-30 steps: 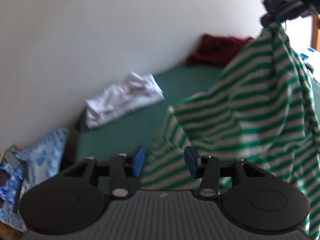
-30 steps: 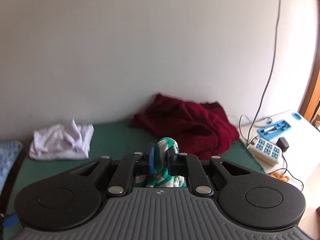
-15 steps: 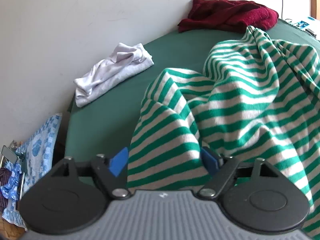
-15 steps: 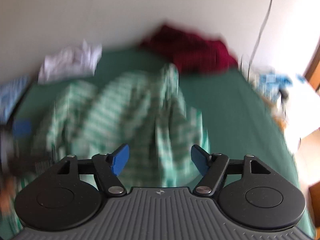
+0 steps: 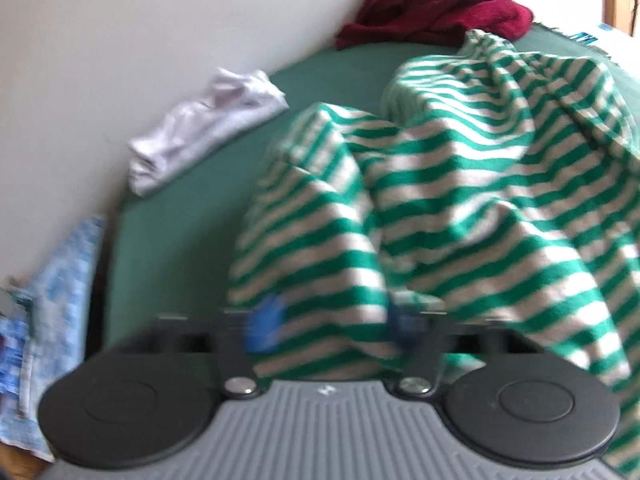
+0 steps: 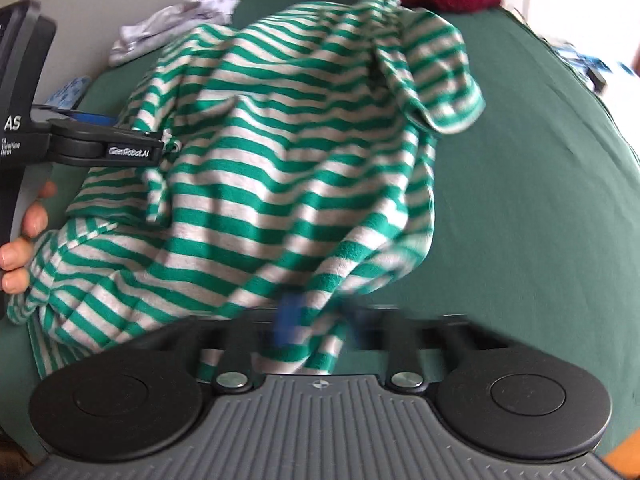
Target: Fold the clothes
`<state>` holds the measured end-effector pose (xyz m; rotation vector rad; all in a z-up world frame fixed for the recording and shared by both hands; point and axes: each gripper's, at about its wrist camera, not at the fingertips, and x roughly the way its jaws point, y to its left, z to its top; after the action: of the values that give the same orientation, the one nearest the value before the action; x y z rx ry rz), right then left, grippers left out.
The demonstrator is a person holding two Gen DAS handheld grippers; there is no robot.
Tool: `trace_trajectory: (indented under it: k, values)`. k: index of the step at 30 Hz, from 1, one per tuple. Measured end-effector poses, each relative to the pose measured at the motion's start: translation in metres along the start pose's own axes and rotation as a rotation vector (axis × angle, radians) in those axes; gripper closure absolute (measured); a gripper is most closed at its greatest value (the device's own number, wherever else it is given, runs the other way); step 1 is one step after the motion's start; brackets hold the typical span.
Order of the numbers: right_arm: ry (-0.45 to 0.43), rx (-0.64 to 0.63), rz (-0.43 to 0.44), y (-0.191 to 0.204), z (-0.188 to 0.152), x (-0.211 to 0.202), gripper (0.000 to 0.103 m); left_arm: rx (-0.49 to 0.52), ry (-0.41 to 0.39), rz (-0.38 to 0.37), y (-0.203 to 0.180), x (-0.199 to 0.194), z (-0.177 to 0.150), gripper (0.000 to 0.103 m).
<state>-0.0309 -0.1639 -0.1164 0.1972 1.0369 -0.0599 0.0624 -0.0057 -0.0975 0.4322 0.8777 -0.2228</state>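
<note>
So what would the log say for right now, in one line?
step: regrasping striped shirt on green bed | left gripper: closing on shirt edge | right gripper: closing on shirt edge | folded: not yet

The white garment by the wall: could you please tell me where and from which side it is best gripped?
The white garment lies crumpled close to the wall, so I would pinch a raised fold on its near edge, coming in from the open green surface.

Striped shirt [image 6: 280,168]: soft knit cloth. Table cover [image 6: 540,200]: matt green cloth. Maroon garment [image 5: 432,12]: fuzzy, towel-like.
</note>
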Motion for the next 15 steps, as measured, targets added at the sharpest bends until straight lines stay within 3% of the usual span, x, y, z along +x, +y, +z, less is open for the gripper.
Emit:
trace_trajectory:
  k: [1,6,7,8,9,12,15]
  values:
    - [-0.01,0.014,0.011,-0.003,0.003,-0.005,0.088,-0.009,0.014,-0.026,0.002,0.0,-0.001,0.075]
    - [-0.07,0.044,-0.029,-0.043,0.006,-0.043,0.089,0.002,0.002,-0.014,0.001,-0.018,-0.009,0.072]
    - [-0.072,0.053,-0.039,-0.052,0.007,-0.05,0.09,0.002,0.014,-0.019,0.002,-0.022,-0.011,0.061]
    - [-0.074,0.062,-0.049,-0.061,0.008,-0.057,0.09,0.004,0.022,-0.028,0.002,-0.026,-0.013,0.045]
    - [-0.076,0.071,-0.059,-0.07,0.009,-0.064,0.089,0.007,0.005,-0.032,0.003,-0.033,-0.018,0.037]
    - [-0.07,0.083,-0.138,-0.084,0.005,-0.063,0.089,0.029,-0.034,-0.031,0.008,-0.055,-0.038,0.032]
    - [-0.023,0.15,-0.142,-0.096,-0.002,-0.056,0.076,0.032,-0.027,-0.042,0.024,-0.075,-0.067,0.028]
